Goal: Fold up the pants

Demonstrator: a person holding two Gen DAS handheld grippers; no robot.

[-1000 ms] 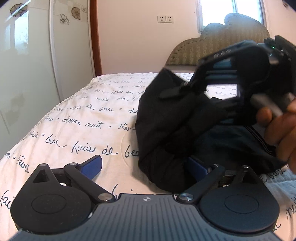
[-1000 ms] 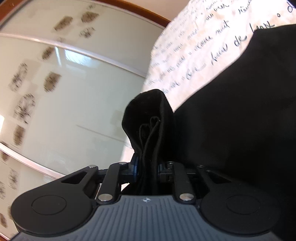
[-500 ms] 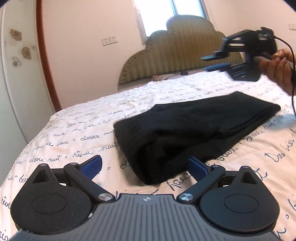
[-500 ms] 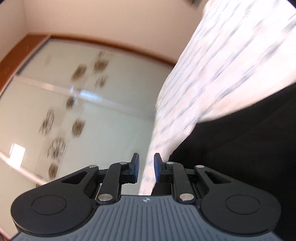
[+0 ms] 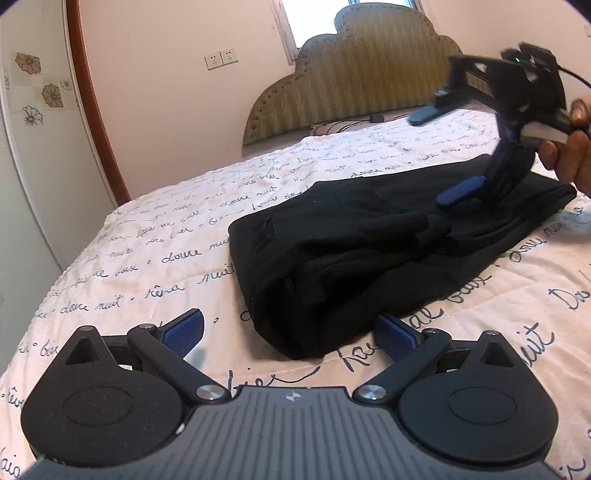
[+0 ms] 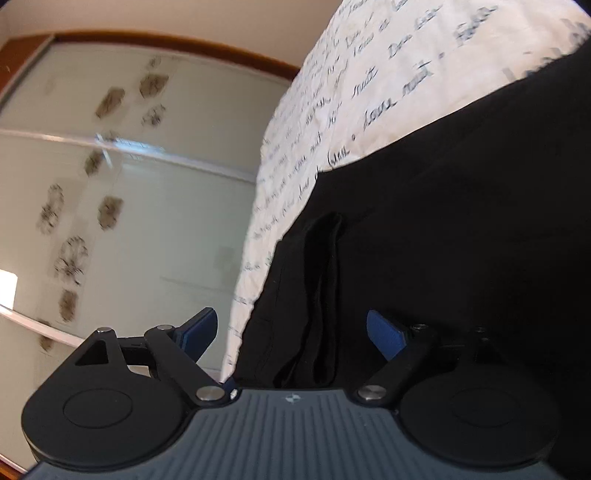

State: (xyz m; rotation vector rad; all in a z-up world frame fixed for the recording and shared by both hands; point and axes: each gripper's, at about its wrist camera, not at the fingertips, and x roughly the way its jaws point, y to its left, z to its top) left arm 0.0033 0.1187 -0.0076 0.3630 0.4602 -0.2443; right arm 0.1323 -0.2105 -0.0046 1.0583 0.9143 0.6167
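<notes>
Above folded pants [image 5: 369, 251], right claw [image 5: 439, 155] just spread, empty.

bedspread [image 5: 155, 258]: white, printed with dark handwritten words, covers the bed
headboard [image 5: 354, 77]: padded, scalloped top, at the bedspread's far end
window [image 5: 314, 18]: bright, above the headboard
wall sockets [image 5: 221, 59]: two, white, left of the headboard
wardrobe door [image 6: 122, 206]: pale, glossy, flower prints, brown frame, beside the bed
cable [image 5: 354, 123]: dark, lying below the headboard

left wrist: low over bed [image 5: 369, 155], facing headboard | right wrist: close, rolled, facing wardrobe | shared: pants [image 5: 369, 240]
</notes>
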